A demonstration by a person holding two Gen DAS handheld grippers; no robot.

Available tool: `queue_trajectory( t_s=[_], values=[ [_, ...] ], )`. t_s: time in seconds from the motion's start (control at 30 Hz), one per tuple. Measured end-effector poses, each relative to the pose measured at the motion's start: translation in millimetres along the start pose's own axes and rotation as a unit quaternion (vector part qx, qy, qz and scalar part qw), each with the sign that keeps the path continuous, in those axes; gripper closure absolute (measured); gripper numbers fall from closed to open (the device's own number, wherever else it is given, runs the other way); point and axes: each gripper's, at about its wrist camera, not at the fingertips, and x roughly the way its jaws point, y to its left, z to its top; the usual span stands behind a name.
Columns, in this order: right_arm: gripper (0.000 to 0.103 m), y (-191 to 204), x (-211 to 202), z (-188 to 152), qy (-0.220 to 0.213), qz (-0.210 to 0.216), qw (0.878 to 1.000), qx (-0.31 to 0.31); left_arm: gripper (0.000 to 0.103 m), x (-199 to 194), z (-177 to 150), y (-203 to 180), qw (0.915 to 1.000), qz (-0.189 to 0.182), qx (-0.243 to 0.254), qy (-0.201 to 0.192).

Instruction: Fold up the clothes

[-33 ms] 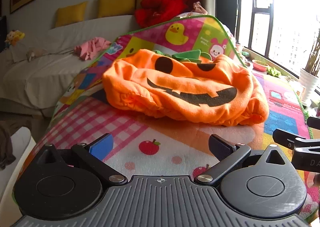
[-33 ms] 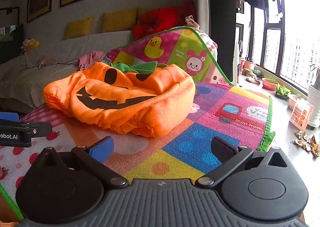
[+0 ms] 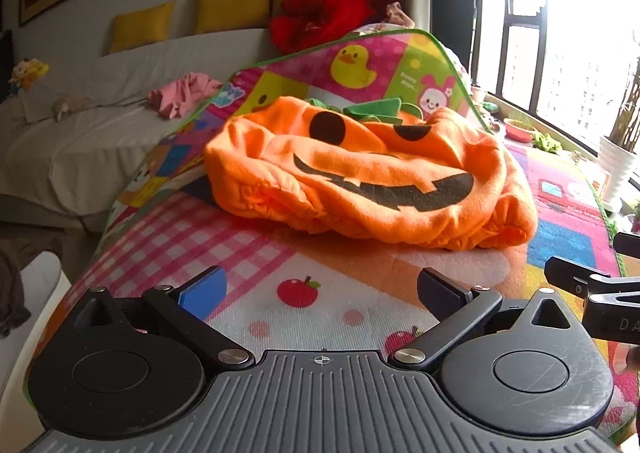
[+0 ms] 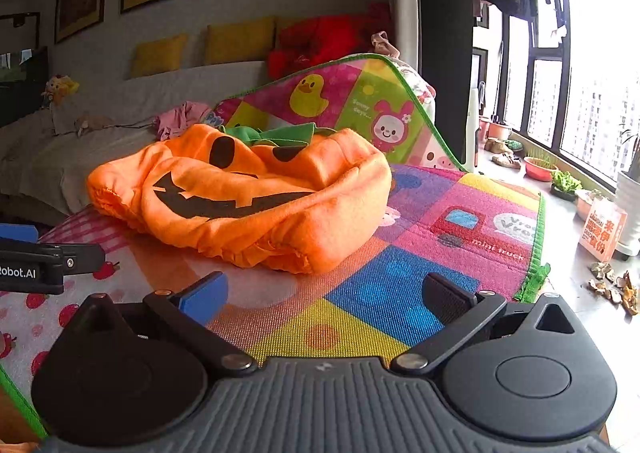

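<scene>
An orange pumpkin-face costume [image 3: 372, 177] with black eyes, a black grin and a green collar lies crumpled on a colourful play mat [image 3: 248, 253]. It also shows in the right wrist view [image 4: 248, 201]. My left gripper [image 3: 322, 293] is open and empty, a short way in front of the costume's near hem. My right gripper [image 4: 324, 295] is open and empty, in front of the costume's right end. The right gripper's side shows at the right edge of the left wrist view [image 3: 600, 293], and the left gripper's side shows at the left edge of the right wrist view [image 4: 44, 261].
The mat's far end curls up behind the costume [image 4: 360, 101]. A sofa [image 3: 100, 125] with yellow cushions, a pink garment [image 3: 184, 93] and red fabric [image 3: 324, 17] stands at the back left. Plant pots [image 4: 564, 185] and a window are at the right. A white chair edge [image 3: 36, 293] is at the left.
</scene>
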Motion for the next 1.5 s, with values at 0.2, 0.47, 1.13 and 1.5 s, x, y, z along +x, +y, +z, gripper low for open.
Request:
queue_trajectory(
  t_s=[0.2, 0.47, 1.13, 1.5],
  values=[
    [0.000, 1, 1, 0, 0.005, -0.003, 1.000, -0.001, 0.000, 6, -4, 5, 1.0000, 0.001, -0.001, 0.009],
    [0.000, 2, 2, -1, 0.011, -0.006, 1.000, -0.003, 0.000, 6, -18, 6, 1.0000, -0.004, -0.003, 0.007],
    [0.000, 0, 2, -1, 0.012, -0.014, 1.000, 0.002, 0.000, 5, -7, 3, 0.9999, -0.002, 0.002, 0.016],
    [0.000, -1, 3, 0, 0.012, -0.015, 1.000, 0.004, 0.000, 6, -6, 2, 0.9997, -0.003, 0.003, 0.024]
  ],
)
